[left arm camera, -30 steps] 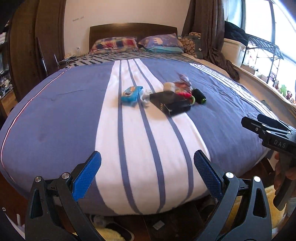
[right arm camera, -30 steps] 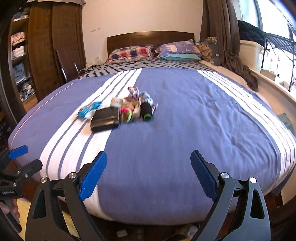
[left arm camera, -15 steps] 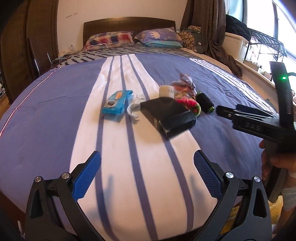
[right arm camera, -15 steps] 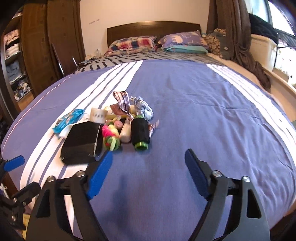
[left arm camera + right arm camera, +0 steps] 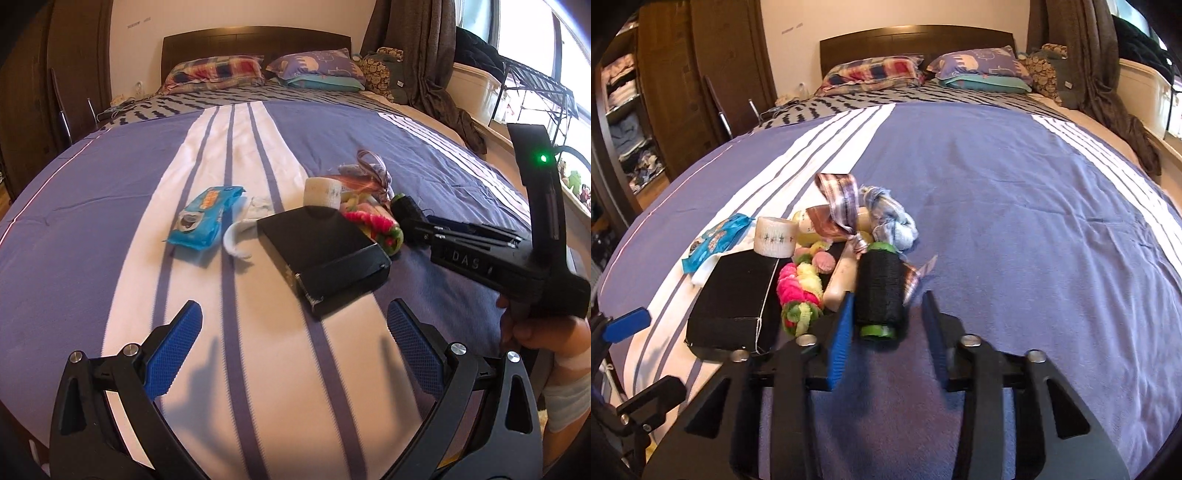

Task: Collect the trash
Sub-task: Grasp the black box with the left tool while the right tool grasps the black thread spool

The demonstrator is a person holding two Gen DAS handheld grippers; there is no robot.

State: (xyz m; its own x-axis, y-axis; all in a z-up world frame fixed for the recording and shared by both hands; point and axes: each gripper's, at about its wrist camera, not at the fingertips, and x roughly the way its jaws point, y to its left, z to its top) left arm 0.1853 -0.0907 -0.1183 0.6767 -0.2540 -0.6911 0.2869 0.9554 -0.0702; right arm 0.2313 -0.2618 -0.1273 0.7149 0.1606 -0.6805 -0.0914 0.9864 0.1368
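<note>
A pile of items lies on the bed: a black box (image 5: 325, 254) (image 5: 738, 295), a blue wipes packet (image 5: 207, 214) (image 5: 713, 240), a white tape roll (image 5: 322, 192) (image 5: 775, 236), a pink-green pompom string (image 5: 799, 291), and a black thread spool (image 5: 879, 291) (image 5: 406, 212). My right gripper (image 5: 888, 314) has its jaws half closed around the spool, with gaps still showing on both sides. My left gripper (image 5: 291, 325) is open and empty, just in front of the black box.
The blue-and-white striped bedspread (image 5: 1015, 229) covers the bed. Pillows (image 5: 258, 70) lie at the headboard. A wardrobe (image 5: 683, 92) stands left; curtains and a white bin (image 5: 476, 92) stand right. A plaid ribbon (image 5: 842, 206) and blue-white cloth (image 5: 894, 218) lie behind the spool.
Both grippers have moved forward to the pile. My right gripper's jaws have narrowed around the black thread spool. The left gripper has stayed wide open.
</note>
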